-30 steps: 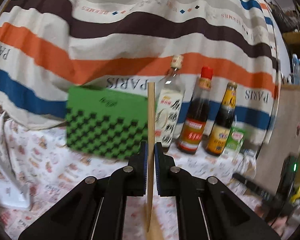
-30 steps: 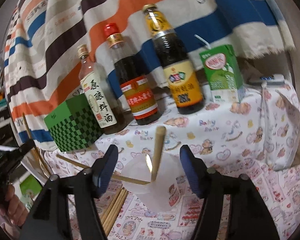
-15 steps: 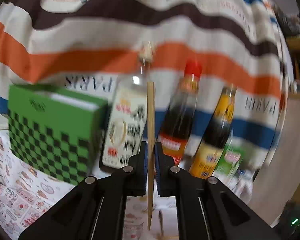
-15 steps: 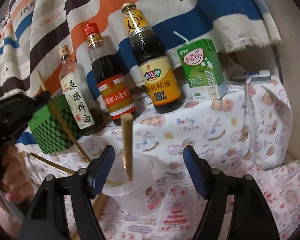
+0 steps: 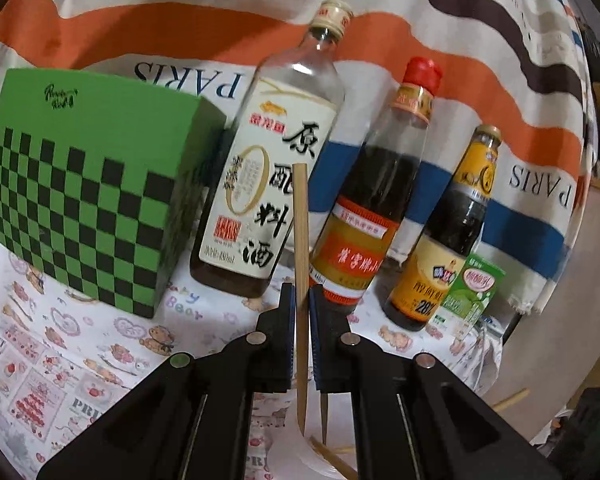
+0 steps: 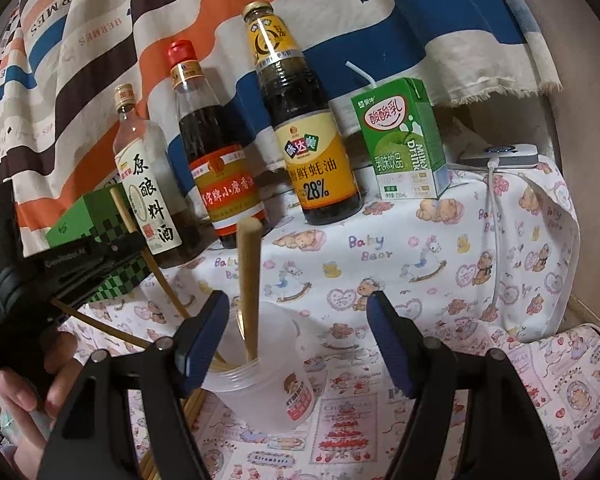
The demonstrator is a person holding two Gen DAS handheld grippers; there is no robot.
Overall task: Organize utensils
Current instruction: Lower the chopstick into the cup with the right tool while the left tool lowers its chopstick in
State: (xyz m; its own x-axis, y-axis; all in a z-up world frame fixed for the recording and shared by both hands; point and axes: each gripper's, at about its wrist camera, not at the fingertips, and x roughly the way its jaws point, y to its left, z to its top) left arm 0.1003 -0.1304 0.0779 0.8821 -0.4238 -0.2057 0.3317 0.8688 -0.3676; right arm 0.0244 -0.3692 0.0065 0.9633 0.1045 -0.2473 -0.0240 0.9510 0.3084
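Nearest the right wrist camera, the right gripper (image 6: pixel 296 344) stands with its blue-padded jaws wide apart on either side of a translucent plastic cup (image 6: pixel 260 376); the left pad sits just beside the cup's rim, the right pad is clear of it, and nothing is pinched. The cup rests on a table cloth (image 6: pixel 440 280) printed with bears and hearts, and a thick wooden chopstick (image 6: pixel 247 280) leans inside it, its blunt end rising above the rim. More chopsticks (image 6: pixel 196 400) lie flat on the cloth beside the cup's left side. In the left wrist view the left gripper (image 5: pixel 301 344) is clamped tight on a single chopstick (image 5: pixel 300 240), held nearly upright with its thin tip pointing down over the cup (image 5: pixel 288 452), whose pale rim shows only faintly below the fingers. From the right wrist view the same gripper comes in from the left edge, a hand (image 6: pixel 24 392) wrapped around its handle, the gripped chopstick slanting towards the cup. Further back, a green checkered box (image 5: pixel 88 200) stands at the left, then a clear cooking-wine bottle (image 5: pixel 272 184), a red-capped dark bottle (image 5: pixel 380 208) and a yellow-labelled oyster-sauce bottle (image 5: pixel 448 248) in a row. A green drink carton (image 6: pixel 404 140) with a straw stands at the right end, with a white device (image 6: pixel 500 156) and its cable beyond it. Behind everything hangs a striped cloth (image 6: pixel 100 40) in orange, blue, brown and cream.
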